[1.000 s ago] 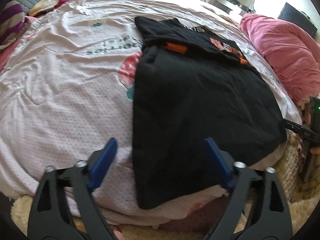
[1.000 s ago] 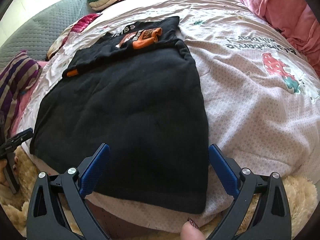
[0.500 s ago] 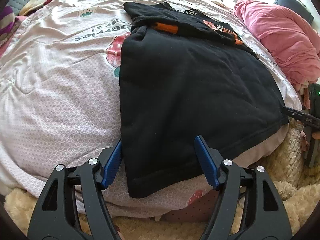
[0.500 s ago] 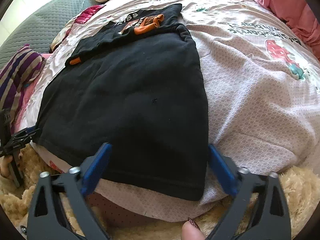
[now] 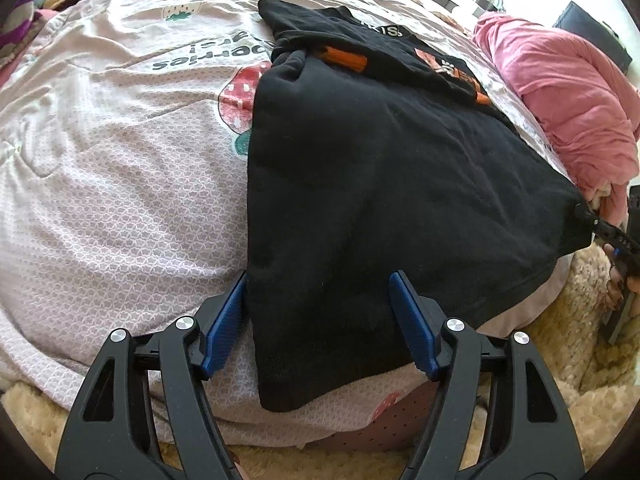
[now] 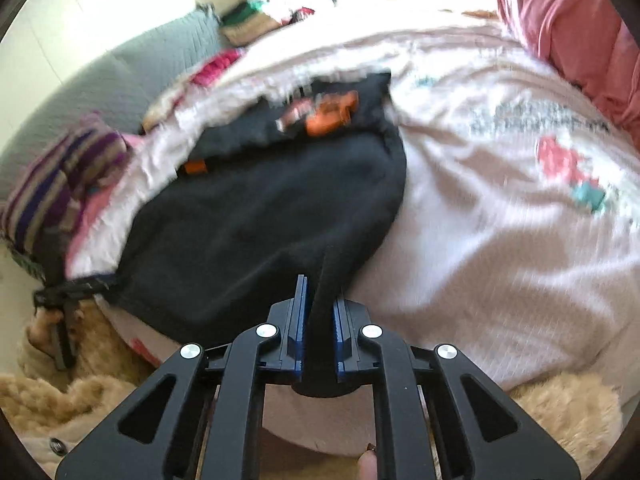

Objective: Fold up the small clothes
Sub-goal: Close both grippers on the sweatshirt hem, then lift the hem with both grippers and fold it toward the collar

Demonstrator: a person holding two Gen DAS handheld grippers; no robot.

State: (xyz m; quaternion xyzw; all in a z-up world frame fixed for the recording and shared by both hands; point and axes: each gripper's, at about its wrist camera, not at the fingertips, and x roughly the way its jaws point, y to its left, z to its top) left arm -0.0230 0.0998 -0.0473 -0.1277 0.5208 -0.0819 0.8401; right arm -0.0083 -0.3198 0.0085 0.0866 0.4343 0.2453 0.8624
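A black garment (image 5: pixel 380 184) with orange patches lies spread on a pink strawberry-print bedsheet (image 5: pixel 120 160). My left gripper (image 5: pixel 320 308) is open, its blue pads straddling the garment's near left corner at the bed edge. My right gripper (image 6: pixel 319 320) is shut on the garment's (image 6: pixel 256 220) near right corner and lifts it, so the cloth bunches into a peak. In the left wrist view the right gripper's tip (image 5: pixel 608 232) pinches the far right corner. In the right wrist view the left gripper (image 6: pixel 68 292) shows at the far left, blurred.
A pink quilt (image 5: pixel 568 92) lies along the bed's right side. A striped cushion (image 6: pixel 60 176) and grey sofa back (image 6: pixel 120 80) sit at the other side. A beige fluffy rug (image 5: pixel 580 320) lies below the bed edge. Folded clothes (image 6: pixel 248 20) are stacked at the far end.
My right gripper has closed on the garment's near right corner and pulled it up. My left gripper has moved in around the near left corner, still open.
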